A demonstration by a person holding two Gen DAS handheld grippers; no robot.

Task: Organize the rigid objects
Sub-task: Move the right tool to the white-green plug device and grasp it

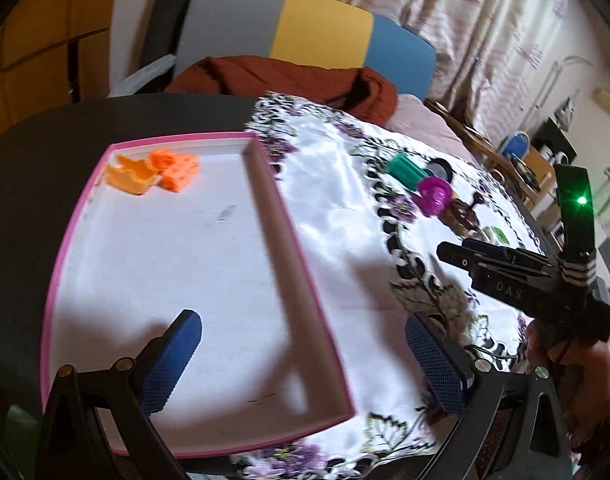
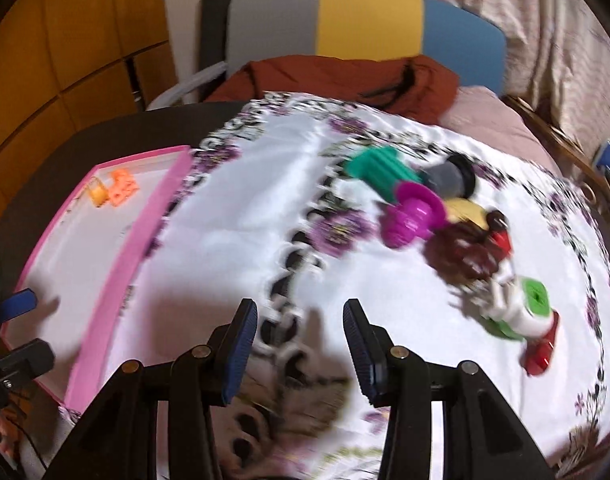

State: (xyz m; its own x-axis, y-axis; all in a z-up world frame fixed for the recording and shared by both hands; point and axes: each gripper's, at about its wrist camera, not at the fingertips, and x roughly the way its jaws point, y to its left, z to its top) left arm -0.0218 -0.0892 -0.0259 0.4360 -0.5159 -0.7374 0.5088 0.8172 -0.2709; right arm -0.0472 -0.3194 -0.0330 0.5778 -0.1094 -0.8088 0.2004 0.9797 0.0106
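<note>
A pink-rimmed white tray (image 1: pixel 273 216) lies on the left of the table and holds orange plastic pieces (image 1: pixel 153 170) in its far corner. My left gripper (image 1: pixel 305 360) hangs open over the tray's near right part, nothing between its blue pads (image 1: pixel 173 364). On the flowered cloth (image 2: pixel 233 220) to the right is a pile of toys: a teal ribbed piece (image 2: pixel 381 170), a magenta spool (image 2: pixel 415 216), a grey and black piece (image 2: pixel 451 180), a brown piece (image 2: pixel 463 254), a green and white piece (image 2: pixel 521 312) and a red one (image 2: pixel 541 350). My right gripper (image 2: pixel 301 344) is open above bare cloth, short of the pile.
The dark round table (image 1: pixel 45 140) shows beyond the tray. Behind it stands a chair (image 2: pixel 369 20) with a grey, yellow and blue back and a rust-coloured cloth (image 2: pixel 345 76) on it. Wooden cupboards (image 2: pixel 65 40) fill the left, curtains (image 1: pixel 485 20) the right.
</note>
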